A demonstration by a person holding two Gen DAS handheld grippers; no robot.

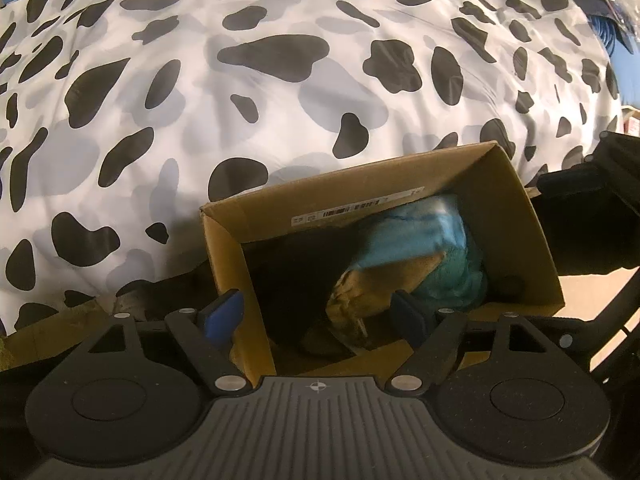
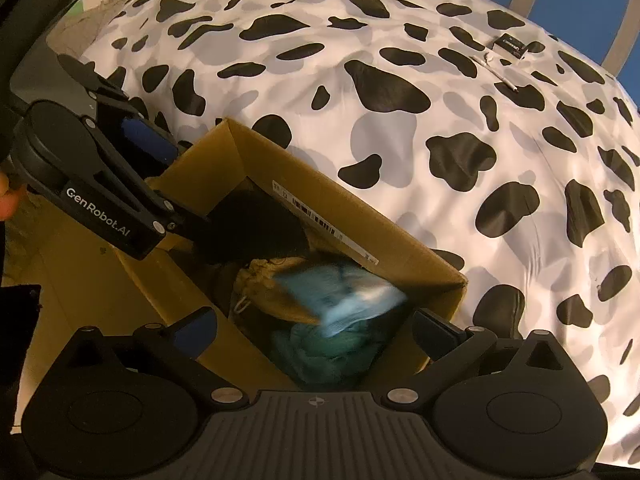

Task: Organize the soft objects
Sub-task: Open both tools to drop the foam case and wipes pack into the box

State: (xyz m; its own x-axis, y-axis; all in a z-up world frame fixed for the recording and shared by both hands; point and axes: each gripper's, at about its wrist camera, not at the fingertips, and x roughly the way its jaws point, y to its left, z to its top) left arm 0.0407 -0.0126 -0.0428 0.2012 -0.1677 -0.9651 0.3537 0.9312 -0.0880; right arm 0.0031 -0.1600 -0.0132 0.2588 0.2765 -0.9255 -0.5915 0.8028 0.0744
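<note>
Both grippers, left (image 1: 318, 316) and right (image 2: 316, 330), spread wide and empty over open brown cardboard box (image 2: 384, 236); blurred light-blue folded cloth (image 2: 344, 296) inside, apart from the pads.

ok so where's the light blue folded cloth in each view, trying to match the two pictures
Left wrist view: the light blue cloth is right of centre, blurred, inside the cardboard box, above the tan bag and teal fabric.
Right wrist view: the same cloth sits low centre in the box, over the tan bag and teal fabric.
Shared landmark: the white barcode label on the box's inner wall.
</note>
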